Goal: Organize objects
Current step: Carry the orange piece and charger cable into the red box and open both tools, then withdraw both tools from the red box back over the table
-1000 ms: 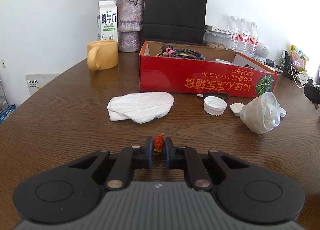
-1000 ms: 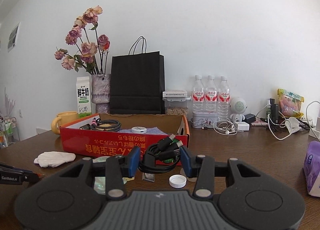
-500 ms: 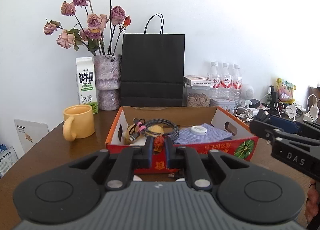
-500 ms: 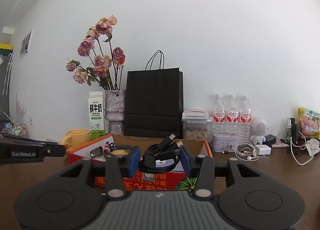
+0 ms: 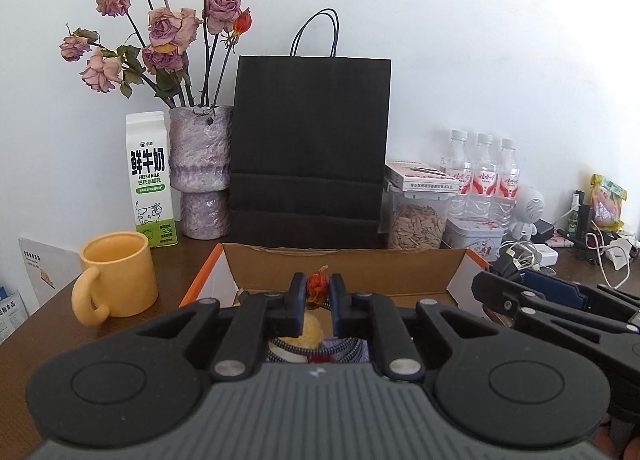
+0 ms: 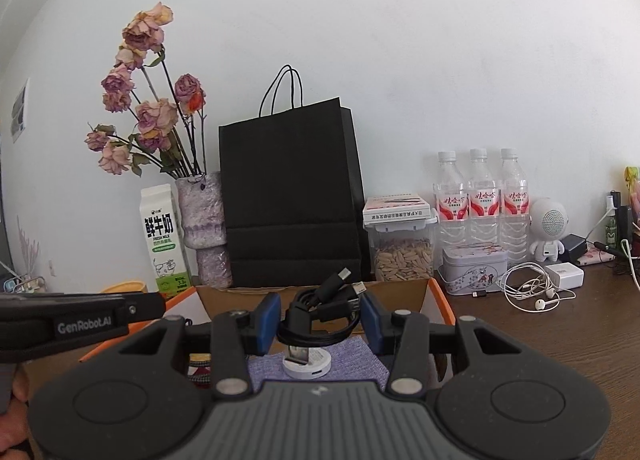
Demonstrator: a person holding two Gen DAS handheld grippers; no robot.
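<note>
My left gripper [image 5: 317, 292] is shut on a small dried red flower bud [image 5: 318, 287] and hangs above the open cardboard box [image 5: 344, 264]. A braided cable [image 5: 344, 348] and a yellow round thing [image 5: 310, 330] lie in the box below it. The right gripper [image 6: 320, 316] is shut on a coiled bundle of black cables [image 6: 320, 314], held over the same box [image 6: 436, 300]. Under the bundle a white round puck [image 6: 310, 364] rests on a purple cloth [image 6: 352, 360]. Each gripper shows at the edge of the other's view.
Behind the box stand a black paper bag [image 5: 310, 148], a vase of dried roses [image 5: 200, 168], a milk carton [image 5: 150, 180] and a yellow mug [image 5: 118, 274]. To the right are a seed jar [image 6: 404, 252], three water bottles [image 6: 484, 196], a tin [image 6: 474, 266], earphones [image 6: 532, 288] and chargers.
Both grippers rose from the table front and moved forward over the box, each keeping its load. The tissue, bottle caps and crumpled plastic have dropped out of view.
</note>
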